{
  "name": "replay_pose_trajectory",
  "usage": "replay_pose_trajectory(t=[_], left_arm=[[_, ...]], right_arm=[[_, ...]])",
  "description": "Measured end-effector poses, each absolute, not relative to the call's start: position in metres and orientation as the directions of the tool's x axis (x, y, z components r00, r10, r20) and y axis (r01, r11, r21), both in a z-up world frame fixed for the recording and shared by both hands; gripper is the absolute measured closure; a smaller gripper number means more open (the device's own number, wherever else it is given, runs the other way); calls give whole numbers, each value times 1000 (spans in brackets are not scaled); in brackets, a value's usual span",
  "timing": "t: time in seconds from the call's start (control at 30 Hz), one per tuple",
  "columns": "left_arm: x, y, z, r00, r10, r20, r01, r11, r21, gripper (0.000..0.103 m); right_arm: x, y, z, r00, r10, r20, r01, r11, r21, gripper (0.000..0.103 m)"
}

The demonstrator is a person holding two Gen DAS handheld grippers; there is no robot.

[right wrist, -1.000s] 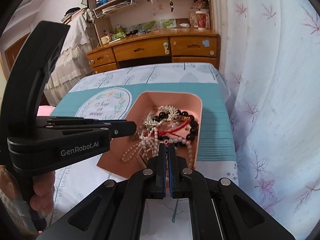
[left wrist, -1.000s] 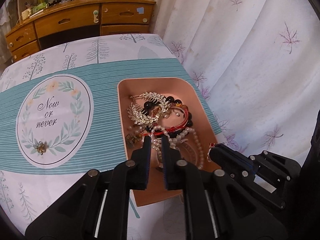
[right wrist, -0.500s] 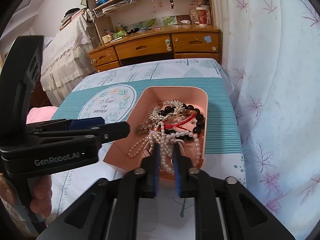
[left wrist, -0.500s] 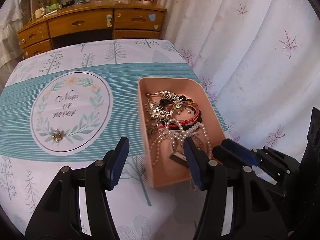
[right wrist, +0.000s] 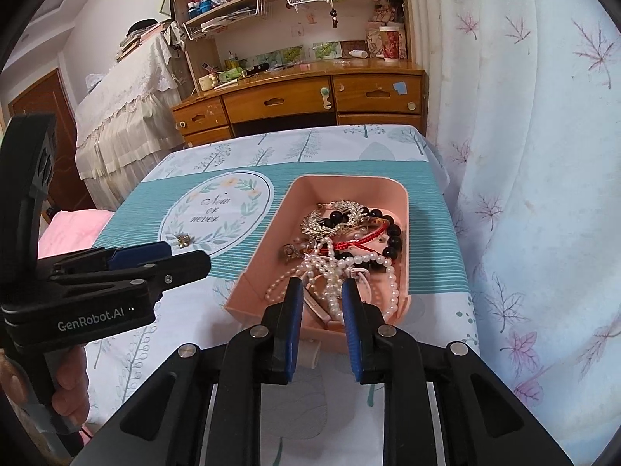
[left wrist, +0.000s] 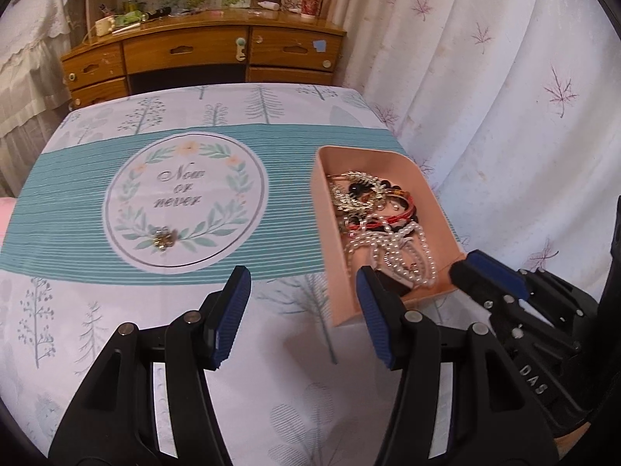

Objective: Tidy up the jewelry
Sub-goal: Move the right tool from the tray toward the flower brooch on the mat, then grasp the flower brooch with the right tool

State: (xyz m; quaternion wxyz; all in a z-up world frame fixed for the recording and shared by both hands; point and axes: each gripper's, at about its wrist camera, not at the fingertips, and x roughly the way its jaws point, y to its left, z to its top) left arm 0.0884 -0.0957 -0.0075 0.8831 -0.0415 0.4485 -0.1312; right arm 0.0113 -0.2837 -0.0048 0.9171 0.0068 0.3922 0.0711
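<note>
Two handheld grippers hover over a table draped in a tree-print cloth with a teal band, where a jewelry-sorting job is under way. Well beyond both tools stands a wooden desk, with a leaf-patterned curtain hanging to their right. Just ahead of the right gripper sits a pink tray heaped with tangled pieces: a pearl necklace at the near end, a black bead bracelet and red cord farther in, and a silver leaf-shaped hair comb toward the far end. That gripper's blue pads stand a narrow gap apart and clasp nothing, poised at the tray's near wall with the pearls showing between them. The left gripper is spread wide and empty over bare cloth, its right finger crossing the tray's near left corner; a hand grips its handle. One small gold brooch-like ornament remains outside the tray, ahead and to the left of the left gripper, on the printed wreath reading "Now or never". By the look of it, that stray piece is the next pickup. It lies flat, so the pads could slide over it or pinch the cloth instead and drag it. In the tray, closing on the knotted pearls could haul up neighbouring strands, spilling them or tipping the light container.
</note>
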Motion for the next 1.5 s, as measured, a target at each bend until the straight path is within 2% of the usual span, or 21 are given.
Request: replay_pose_trajectory(t=[0.37,0.67,0.9,1.1,1.23,1.5], left_arm=[[69,-61,-3,595,-241,-767,154,971,-185,49],[63,-20,4,630,-195,-752,92,980,-177,49],[64,44,24,701,-69,-710,-44,989,-140,49],[75,103,32,705,43,-707,-175,978,-115,49],[87,128,30,679,88,-729,-230,968,-97,49],[123,134,-9,584,59,-809,-229,969,-95,49]], right_arm=[[-6,-244,14,698,158,-698,-191,981,31,82],[-2,-198,20,665,205,-718,-270,963,24,82],[36,-165,38,594,286,-752,-314,943,111,83],[88,-132,49,536,318,-782,-345,928,140,82],[128,-106,35,461,344,-818,-359,915,183,82],[190,-66,-44,253,334,-908,-316,916,249,82]])
